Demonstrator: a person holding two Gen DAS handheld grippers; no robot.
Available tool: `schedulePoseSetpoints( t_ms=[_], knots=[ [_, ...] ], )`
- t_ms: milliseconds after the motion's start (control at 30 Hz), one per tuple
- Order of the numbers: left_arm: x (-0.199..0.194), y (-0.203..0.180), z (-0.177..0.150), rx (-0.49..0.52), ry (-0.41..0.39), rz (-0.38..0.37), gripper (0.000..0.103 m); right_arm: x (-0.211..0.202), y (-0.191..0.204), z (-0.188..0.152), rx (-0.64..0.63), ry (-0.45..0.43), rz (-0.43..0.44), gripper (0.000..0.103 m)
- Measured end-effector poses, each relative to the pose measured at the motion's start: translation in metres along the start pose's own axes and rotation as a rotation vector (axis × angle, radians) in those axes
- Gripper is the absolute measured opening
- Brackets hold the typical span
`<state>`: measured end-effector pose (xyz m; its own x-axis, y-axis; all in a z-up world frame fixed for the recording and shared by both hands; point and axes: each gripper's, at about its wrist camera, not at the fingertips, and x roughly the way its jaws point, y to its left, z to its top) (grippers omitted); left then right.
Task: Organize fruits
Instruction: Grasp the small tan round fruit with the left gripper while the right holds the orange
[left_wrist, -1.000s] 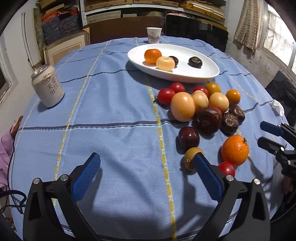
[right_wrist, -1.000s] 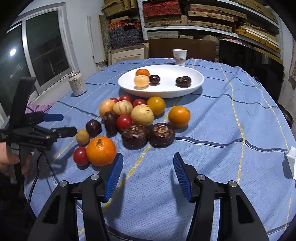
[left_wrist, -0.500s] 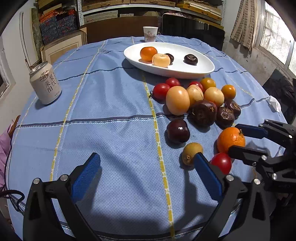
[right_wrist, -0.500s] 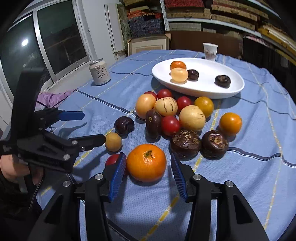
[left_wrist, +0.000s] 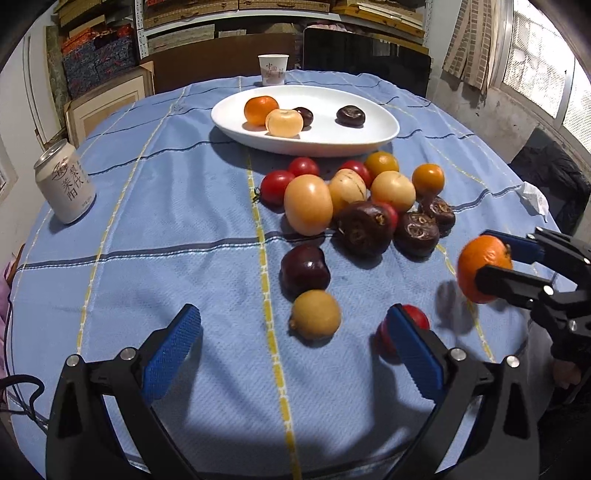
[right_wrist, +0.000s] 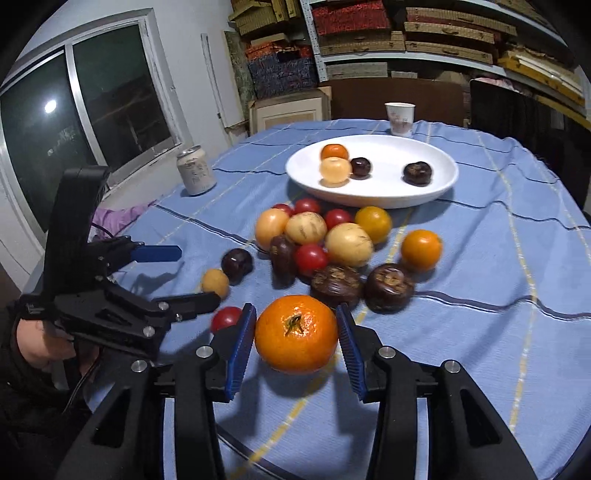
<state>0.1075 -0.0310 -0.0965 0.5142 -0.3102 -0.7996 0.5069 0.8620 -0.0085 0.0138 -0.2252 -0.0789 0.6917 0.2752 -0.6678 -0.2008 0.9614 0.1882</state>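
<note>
A round table (left_wrist: 147, 229) under a blue cloth with yellow and dark stripes fills both views, set in a storeroom with shelves of boxes and framed panels behind it and windows to the sides. A white oval plate (right_wrist: 424, 192) sits toward the far side with four fruits in it, a paper cup (left_wrist: 272, 70) just beyond it and a drink can (left_wrist: 65, 188) well apart near the left edge. Between the plate and the near edge lies a loose cluster of fruits (left_wrist: 354, 206): red, yellow, orange and dark brown ones, many touching. The right gripper (right_wrist: 295, 341) has its blue pads pinching a large orange (right_wrist: 296, 338), which in the left wrist view appears lifted off the cloth, its shadow below it. The left gripper (left_wrist: 291, 354) is spread wide with nothing between its fingers, low over the near part of the cloth. A small yellow-brown fruit (left_wrist: 314, 314) lies just ahead of it, and a red tomato (left_wrist: 417, 321) is half hidden behind its right finger. The orange and the fruits near it are motion-blurred in the right wrist view, and the table's near rim is cut off by the gripper bodies. The left half of the cloth, between can and cluster, is bare fabric, and the plate's right portion holds only one dark fruit.
</note>
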Motion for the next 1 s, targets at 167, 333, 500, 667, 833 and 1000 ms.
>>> schedulePoseSetpoints(
  t_ms=[167, 333, 500, 667, 833, 1000],
  knots=[
    [0.006, 0.006, 0.001, -0.045, 0.02, -0.018, 0.073, 0.001, -0.016, -0.008, 0.046, 0.01, 0.0, 0.045],
    [0.009, 0.0, -0.002, -0.019, 0.044, -0.034, 0.059, 0.001, -0.015, -0.01, 0.036, 0.009, 0.016, 0.045],
    [0.009, -0.002, -0.002, -0.011, 0.032, -0.051, 0.028, -0.001, -0.017, -0.011, 0.05, 0.002, 0.02, 0.046],
    [0.003, -0.002, -0.006, -0.016, 0.011, -0.048, 0.028, -0.001, -0.017, -0.011, 0.053, 0.002, 0.022, 0.046],
    [-0.009, -0.003, -0.01, -0.014, -0.004, -0.056, 0.028, 0.0, -0.017, -0.01, 0.053, 0.002, 0.023, 0.046],
    [-0.024, -0.001, -0.009, -0.024, -0.045, -0.051, 0.028, -0.001, -0.016, -0.01, 0.052, -0.006, 0.015, 0.046]
  ],
)
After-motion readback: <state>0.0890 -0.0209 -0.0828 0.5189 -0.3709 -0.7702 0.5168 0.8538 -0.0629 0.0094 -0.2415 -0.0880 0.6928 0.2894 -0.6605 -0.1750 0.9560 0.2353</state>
